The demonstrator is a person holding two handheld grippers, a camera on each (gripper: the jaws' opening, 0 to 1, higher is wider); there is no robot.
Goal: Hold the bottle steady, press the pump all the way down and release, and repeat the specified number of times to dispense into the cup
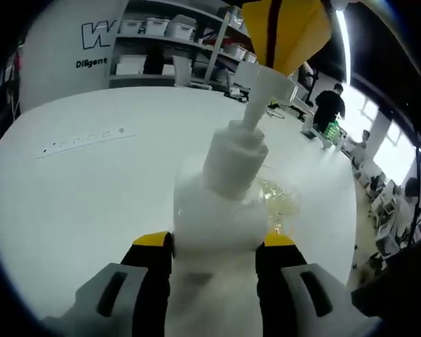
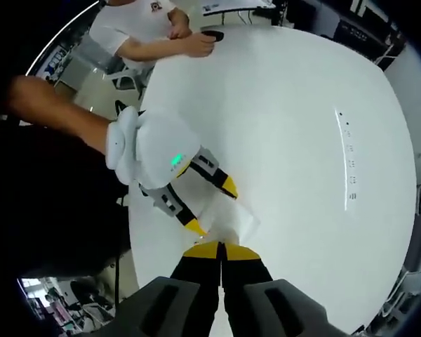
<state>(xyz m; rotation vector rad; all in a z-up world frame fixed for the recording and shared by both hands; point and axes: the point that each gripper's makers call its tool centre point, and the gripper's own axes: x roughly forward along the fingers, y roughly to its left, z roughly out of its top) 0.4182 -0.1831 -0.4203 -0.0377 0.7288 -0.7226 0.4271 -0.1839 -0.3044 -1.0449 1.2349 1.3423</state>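
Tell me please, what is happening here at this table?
A person is working a white pump bottle with two hand-held grippers. The left gripper grips the bottle body between its fingers to steady it on the white table. The right gripper, closed, presses from above on the pump head. A clear cup with some yellowish liquid stands just behind the bottle, under the spout.

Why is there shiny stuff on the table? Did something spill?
Nothing looks spilled. The shiny patch beside the bottle is a clear cup standing on the white table, under the pump spout. The left gripper clamps the bottle upright, and the right gripper presses on the pump.
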